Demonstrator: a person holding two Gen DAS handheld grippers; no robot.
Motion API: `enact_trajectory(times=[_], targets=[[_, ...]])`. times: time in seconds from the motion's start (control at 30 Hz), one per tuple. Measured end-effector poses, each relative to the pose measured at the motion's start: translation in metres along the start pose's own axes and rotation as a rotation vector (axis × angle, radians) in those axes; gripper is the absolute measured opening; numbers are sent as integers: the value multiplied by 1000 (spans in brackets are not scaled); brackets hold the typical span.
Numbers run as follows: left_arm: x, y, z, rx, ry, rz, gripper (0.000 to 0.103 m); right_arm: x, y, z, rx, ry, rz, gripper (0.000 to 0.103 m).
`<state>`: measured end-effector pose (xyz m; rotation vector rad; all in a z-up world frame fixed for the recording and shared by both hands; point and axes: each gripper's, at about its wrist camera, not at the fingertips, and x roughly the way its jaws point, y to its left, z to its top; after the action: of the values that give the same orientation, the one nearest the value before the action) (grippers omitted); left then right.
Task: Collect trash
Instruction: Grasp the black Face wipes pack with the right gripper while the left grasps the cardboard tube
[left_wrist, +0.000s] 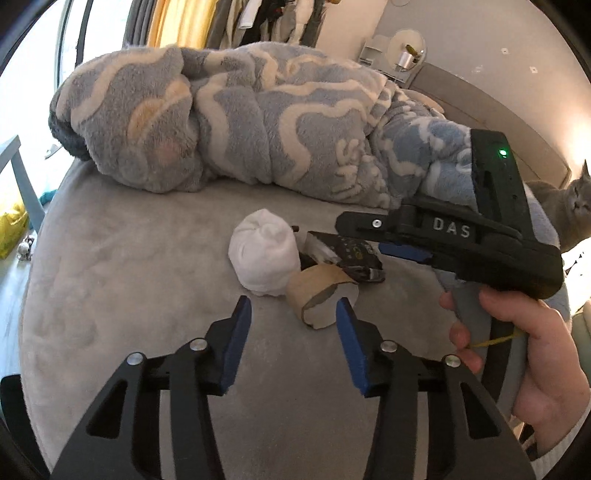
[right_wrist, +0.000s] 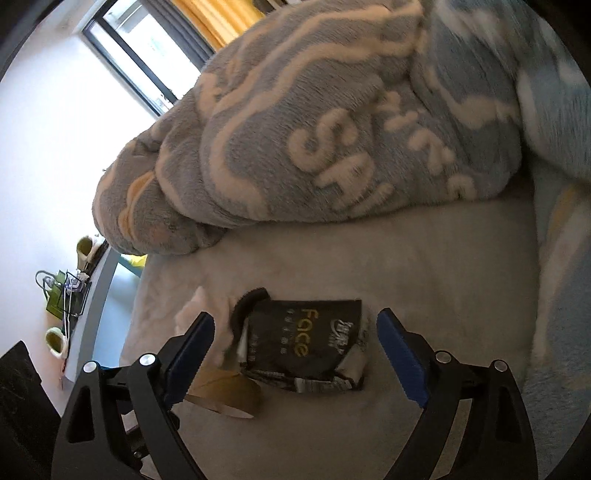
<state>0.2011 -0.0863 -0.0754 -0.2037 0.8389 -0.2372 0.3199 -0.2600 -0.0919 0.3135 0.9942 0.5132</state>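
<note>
On the grey bed cover (left_wrist: 129, 277) lie a white crumpled wad (left_wrist: 264, 254), a flattened brown cardboard tube (left_wrist: 317, 295) and a black foil packet (left_wrist: 345, 254) with "Face" printed on it. My left gripper (left_wrist: 293, 310) is open just short of the tube, whose right end sits by the right finger; nothing is pressed between the pads. My right gripper (left_wrist: 364, 236), held by a hand (left_wrist: 535, 350), reaches in from the right over the packet. In the right wrist view the right gripper (right_wrist: 295, 319) stands wide open around the packet (right_wrist: 306, 339), with the tube (right_wrist: 229, 395) at its left finger.
A bunched blue and cream fleece blanket (left_wrist: 258, 122) lies across the bed just behind the trash. A grey cat (left_wrist: 569, 199) sits at the far right. Past the bed's left edge are a floor (right_wrist: 122, 280), slippers (right_wrist: 55, 339) and a small rack (right_wrist: 59, 295).
</note>
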Motion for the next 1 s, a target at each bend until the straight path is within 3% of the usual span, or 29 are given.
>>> enact_trajectory(times=[0.13, 0.2, 0.3, 0.5, 0.77, 1.0], targets=[[19, -2, -8, -28, 39, -10, 40, 7, -15, -4, 49, 24, 59, 90], [23, -4, -9, -39, 39, -17, 39, 9, -15, -7, 25, 36, 46, 90], [30, -7, -9, -36, 33, 4, 37, 9, -13, -8, -2, 40, 50, 90], [36, -10, -11, -26, 34, 41, 33, 12, -25, -8, 59, 41, 82, 90], [47, -9, -5, -27, 49, 60, 14, 13, -36, -5, 110, 53, 134, 91], [49, -14, -2, -18, 31, 67, 8, 13, -33, -3, 98, 69, 117, 91]])
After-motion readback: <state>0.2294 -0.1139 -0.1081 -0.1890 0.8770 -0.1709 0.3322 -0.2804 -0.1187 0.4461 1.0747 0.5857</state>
